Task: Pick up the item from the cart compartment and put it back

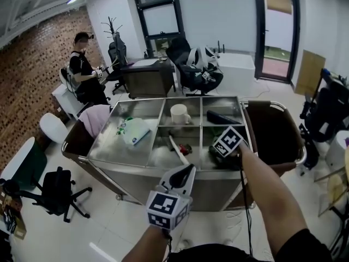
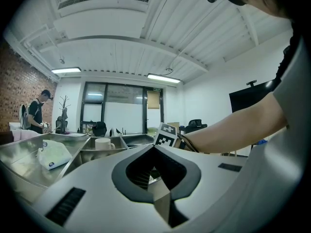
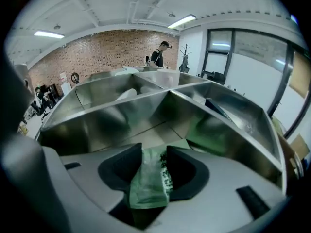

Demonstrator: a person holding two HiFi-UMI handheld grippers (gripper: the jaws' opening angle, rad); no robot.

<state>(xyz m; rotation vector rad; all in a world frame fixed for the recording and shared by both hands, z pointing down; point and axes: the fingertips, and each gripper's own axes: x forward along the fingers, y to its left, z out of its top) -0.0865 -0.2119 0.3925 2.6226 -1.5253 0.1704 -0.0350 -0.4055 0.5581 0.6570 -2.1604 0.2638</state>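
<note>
A steel cart [image 1: 143, 161] with several compartments stands in front of me. My right gripper [image 1: 218, 153] dips into the front right compartment, its marker cube uppermost. In the right gripper view a green plastic packet [image 3: 150, 183] is pinched between the two dark pads of the right gripper [image 3: 151, 166], just above the compartment's steel floor [image 3: 146, 135]. My left gripper [image 1: 184, 172] hovers before the cart's front edge, jaws together and nothing in them. Its own view shows the left gripper [image 2: 155, 148] closed tip to tip, aimed across the cart top.
A white mug [image 1: 179, 114] sits in the back middle compartment, a pale pouch [image 1: 133, 130] in the large left one, a dark item [image 1: 221, 117] at back right, a white-handled tool [image 1: 179, 149] in front middle. Office chairs [image 1: 57, 192] and a person [image 1: 84, 70] stand around.
</note>
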